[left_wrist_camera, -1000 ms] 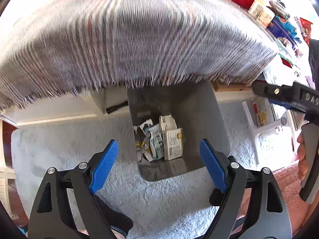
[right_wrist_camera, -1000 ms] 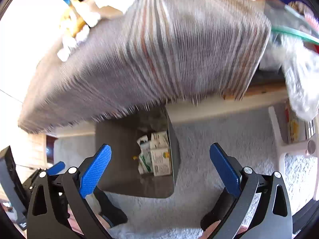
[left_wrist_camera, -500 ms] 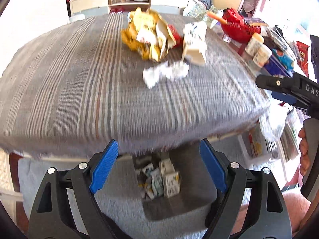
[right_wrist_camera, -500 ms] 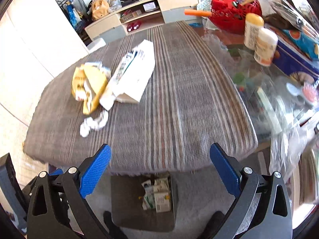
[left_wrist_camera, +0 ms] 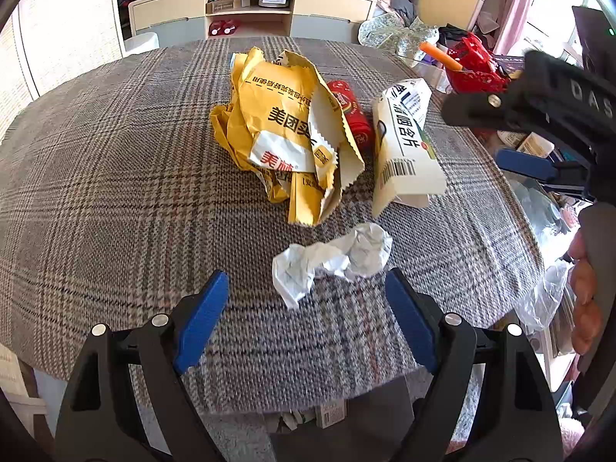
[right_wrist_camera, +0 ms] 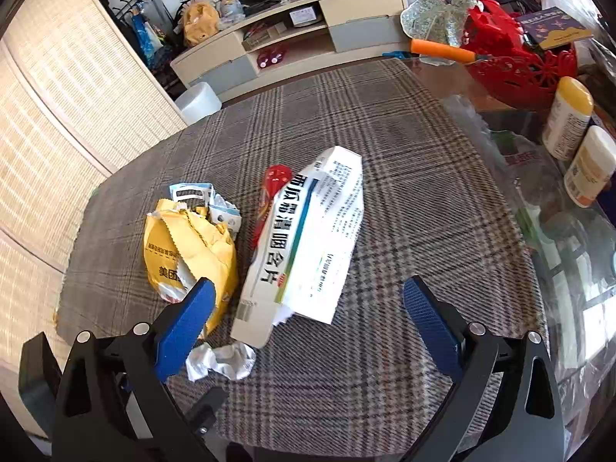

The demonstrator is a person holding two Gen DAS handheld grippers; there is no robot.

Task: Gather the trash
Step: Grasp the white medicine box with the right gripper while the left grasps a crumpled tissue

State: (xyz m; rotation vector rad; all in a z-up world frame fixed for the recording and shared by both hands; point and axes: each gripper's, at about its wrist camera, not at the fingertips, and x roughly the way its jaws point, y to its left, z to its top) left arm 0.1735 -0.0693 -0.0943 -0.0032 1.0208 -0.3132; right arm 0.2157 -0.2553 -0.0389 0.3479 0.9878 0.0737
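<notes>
While the left gripper hangs with its jaws spread and nothing between them, a crumpled white paper lies on the plaid cloth just ahead of its fingertips. Farther ahead sit a yellow bag, a red packet and a white box.

From the right wrist, the right gripper is likewise spread and empty, with the white box just ahead, the yellow bag beyond its left finger and the paper beside that finger.

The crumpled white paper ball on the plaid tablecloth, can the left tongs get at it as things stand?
Probably yes. The crumpled white paper ball lies alone, just ahead of the open, empty left tongs, with bare plaid tablecloth between and nothing covering it.
</notes>
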